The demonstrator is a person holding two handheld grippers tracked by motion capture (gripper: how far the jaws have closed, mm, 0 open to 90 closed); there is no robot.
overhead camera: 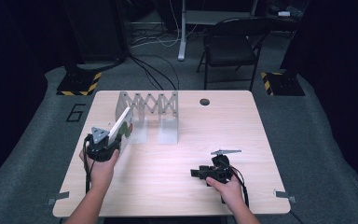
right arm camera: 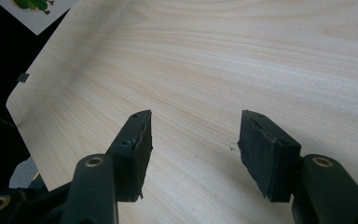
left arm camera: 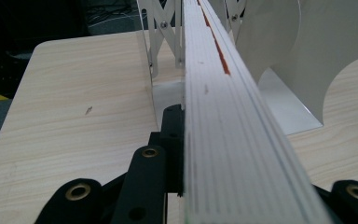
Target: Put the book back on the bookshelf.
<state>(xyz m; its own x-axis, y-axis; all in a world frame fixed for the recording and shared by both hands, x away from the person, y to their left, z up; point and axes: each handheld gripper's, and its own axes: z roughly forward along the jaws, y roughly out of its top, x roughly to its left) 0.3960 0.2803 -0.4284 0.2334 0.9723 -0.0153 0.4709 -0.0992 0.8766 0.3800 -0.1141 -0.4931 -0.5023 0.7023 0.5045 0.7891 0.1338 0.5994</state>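
On the table (overhead camera: 168,182) we see the folding rack (overhead camera: 154,105) toward the rear left, the book (overhead camera: 121,123) just in front of its left end in the left gripper (overhead camera: 106,142), and the right gripper (overhead camera: 205,172) well apart at front right.

High view above the table (overhead camera: 177,186), looking forward and down — gripper views close along their jaws, sharing it.

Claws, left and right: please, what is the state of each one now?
Left claw: closed on the white book, held on edge beside the metal rack.
Right claw: open, holding nothing, above the table.
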